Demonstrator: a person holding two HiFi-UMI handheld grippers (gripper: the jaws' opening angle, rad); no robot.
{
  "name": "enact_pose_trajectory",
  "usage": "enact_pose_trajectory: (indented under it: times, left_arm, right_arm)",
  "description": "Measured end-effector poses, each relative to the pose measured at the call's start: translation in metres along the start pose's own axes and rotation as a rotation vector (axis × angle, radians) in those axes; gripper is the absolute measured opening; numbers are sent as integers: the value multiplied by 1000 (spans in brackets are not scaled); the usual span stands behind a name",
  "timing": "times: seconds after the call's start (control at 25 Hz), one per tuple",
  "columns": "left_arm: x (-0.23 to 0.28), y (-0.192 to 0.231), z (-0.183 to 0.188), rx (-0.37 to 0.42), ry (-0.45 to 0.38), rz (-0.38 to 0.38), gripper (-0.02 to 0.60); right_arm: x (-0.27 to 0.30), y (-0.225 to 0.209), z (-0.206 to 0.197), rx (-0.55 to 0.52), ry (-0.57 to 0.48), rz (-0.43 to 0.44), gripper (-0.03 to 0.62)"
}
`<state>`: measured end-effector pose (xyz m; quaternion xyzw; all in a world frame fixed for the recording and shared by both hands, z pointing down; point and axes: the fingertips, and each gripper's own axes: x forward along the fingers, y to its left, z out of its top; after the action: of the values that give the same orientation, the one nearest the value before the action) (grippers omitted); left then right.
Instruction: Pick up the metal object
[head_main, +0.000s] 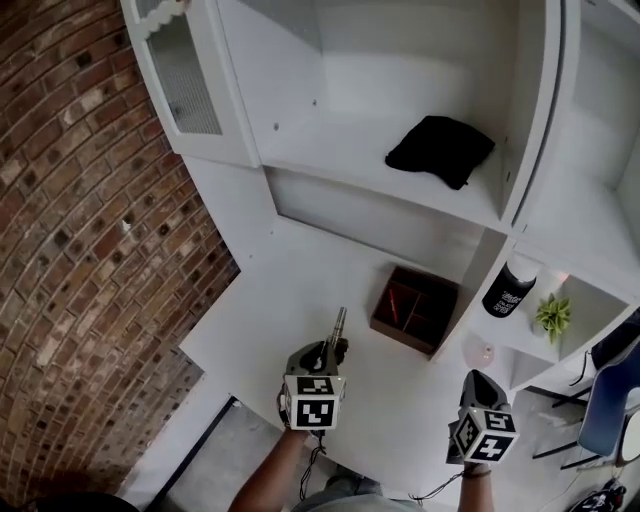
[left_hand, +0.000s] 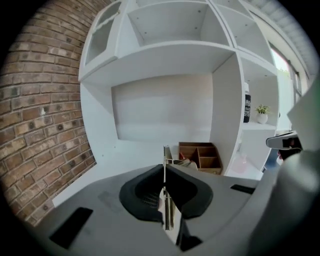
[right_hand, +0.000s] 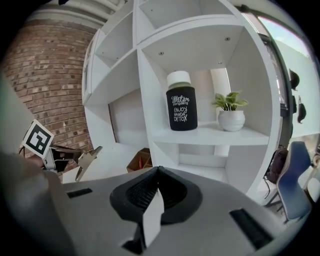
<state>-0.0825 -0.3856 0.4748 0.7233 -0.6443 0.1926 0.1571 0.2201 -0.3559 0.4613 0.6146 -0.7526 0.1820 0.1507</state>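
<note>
White desk top (head_main: 300, 290) fills the middle of the head view, bare and open between the brick wall (head_main: 80, 250) on the left and the shelf unit's upright edge (head_main: 470, 300) on the right. A wooden box (head_main: 415, 310) with compartments sits against that upright. The left gripper (head_main: 335, 350) is above the desk's near edge, and the metal object (head_main: 338, 325) sticks out past its tips toward the box without touching it. The right gripper (head_main: 480, 382) is well to the right, near the shelf corner and apart from everything.

In the left gripper view, the left gripper (left_hand: 167, 210) has its jaws clenched on the metal object (left_hand: 164, 157), a thin flat piece seen edge-on that rises beyond the tips. Open desk lies ahead, with the wooden box (left_hand: 200, 156) farther back to the right.

In the right gripper view, the right gripper (right_hand: 152, 215) has its jaws pressed together with nothing between them. It faces a shelf holding a black bottle (right_hand: 181, 107) and a potted plant (right_hand: 231, 112). The metal object (right_hand: 87, 162) shows far to the left, off the desk and clear of this gripper.
</note>
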Motion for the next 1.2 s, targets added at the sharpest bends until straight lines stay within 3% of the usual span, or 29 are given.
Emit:
enact_pose_trajectory:
  times: [0.4, 1.2]
  left_arm:
    - [-38, -7, 30, -171, -264, -15, 17]
    - [-38, -9, 51, -134, -331, -67, 17]
  right_arm:
    - [-17, 9, 39, -77, -109, -27, 2]
    - [-17, 9, 45, -51, -147, -72, 2]
